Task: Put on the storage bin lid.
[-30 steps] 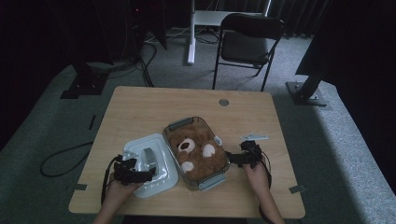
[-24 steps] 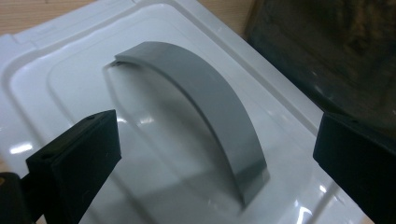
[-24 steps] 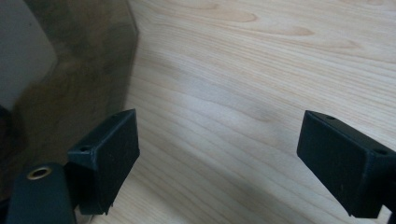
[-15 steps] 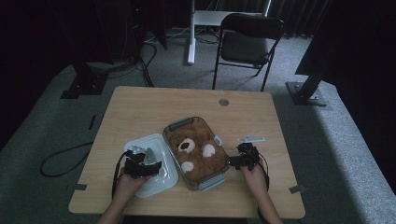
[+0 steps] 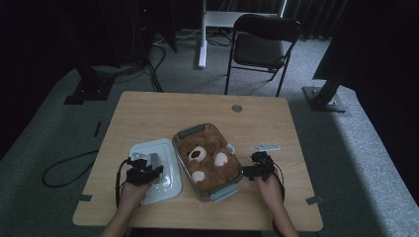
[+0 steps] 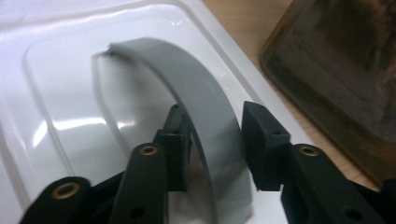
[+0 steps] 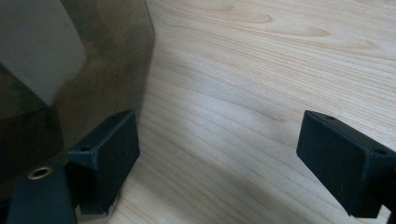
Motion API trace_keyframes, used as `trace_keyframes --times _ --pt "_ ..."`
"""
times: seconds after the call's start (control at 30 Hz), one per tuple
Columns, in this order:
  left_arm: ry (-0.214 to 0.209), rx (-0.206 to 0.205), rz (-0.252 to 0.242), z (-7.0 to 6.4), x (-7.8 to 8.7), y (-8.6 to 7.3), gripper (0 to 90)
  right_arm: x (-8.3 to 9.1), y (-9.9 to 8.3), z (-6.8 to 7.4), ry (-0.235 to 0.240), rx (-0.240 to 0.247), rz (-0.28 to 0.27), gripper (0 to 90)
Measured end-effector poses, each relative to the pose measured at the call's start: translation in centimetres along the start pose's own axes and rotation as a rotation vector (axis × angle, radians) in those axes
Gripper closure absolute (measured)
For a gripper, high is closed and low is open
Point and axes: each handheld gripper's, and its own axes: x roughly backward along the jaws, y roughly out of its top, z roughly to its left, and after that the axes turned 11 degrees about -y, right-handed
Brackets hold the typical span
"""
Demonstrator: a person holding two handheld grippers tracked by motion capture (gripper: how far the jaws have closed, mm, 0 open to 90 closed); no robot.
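- Left gripper (image 6: 215,140): jaws part open, either side of grey handle (image 6: 205,112) on white lid (image 6: 56,93), not yet clamped.
- Right gripper (image 7: 219,158): jaws wide, empty; container (image 7: 112,60) touching one jaw.

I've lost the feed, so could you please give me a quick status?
Left tongs open around lid's grey handle. Right tongs open beside bear-filled container. Nothing in the way.
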Motion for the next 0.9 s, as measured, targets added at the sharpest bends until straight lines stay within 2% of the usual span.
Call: trace_keyframes --times 0.03,0.13,0.3,0.37,0.4,0.43,0.47,0.53,0.57,0.63,0.67,0.7,0.73,0.9 --pt "0.0 0.0 0.0 0.0 0.0 0.0 67.2 0.0 0.0 0.0 0.0 0.0 0.0 12.4" --pt "-0.034 0.015 -0.031 0.3 0.9 0.1 71.2 0.2 -0.1 0.1 0.015 -0.004 -0.01 12.4" --pt "-0.04 0.012 -0.052 0.6 2.1 0.3 74.5 0.2 -0.1 0.1 0.035 -0.009 -0.018 13.3" --pt "-0.045 0.008 -0.071 0.7 3.4 0.4 74.6 0.3 -0.2 0.0 0.047 -0.016 -0.024 13.4" --pt "-0.045 0.008 -0.071 0.7 3.4 0.4 74.7 0.3 -0.2 0.0 0.047 -0.016 -0.024 13.4" --pt "-0.058 0.009 -0.087 0.6 4.4 0.5 75.0 0.1 -0.5 0.1 0.079 -0.035 -0.021 13.5" --pt "-0.061 0.007 -0.095 0.5 4.8 0.6 75.0 0.1 -0.5 0.1 0.089 -0.041 -0.02 13.5" --pt "-0.061 0.007 -0.095 0.5 4.8 0.6 75.0 0.0 -0.6 0.2 0.101 -0.047 -0.019 13.5" --pt "-0.069 -0.015 -0.139 0.0 6.7 1.1 75.0 -0.1 -0.9 0.5 0.125 -0.047 -0.02 13.5" --pt "-0.075 -0.022 -0.153 -0.3 7.3 1.3 75.1 -0.1 -1.0 0.9 0.135 -0.041 -0.017 13.6" --pt "-0.091 -0.036 -0.186 -0.8 8.6 1.7 75.1 0.0 -1.1 1.1 0.138 -0.038 -0.018 13.5" --pt "-0.091 -0.036 -0.186 -0.8 8.6 1.7 75.2 0.0 -1.1 1.1 0.138 -0.038 -0.018 13.5" --pt "-0.129 -0.04 -0.213 -1.2 9.8 2.1 75.2 0.0 -1.1 1.4 0.132 -0.031 -0.024 13.6" --pt "-0.169 -0.086 -0.27 -2.8 12.3 3.2 75.4 0.1 -1.2 2.9 0.146 0.001 -0.021 13.7"
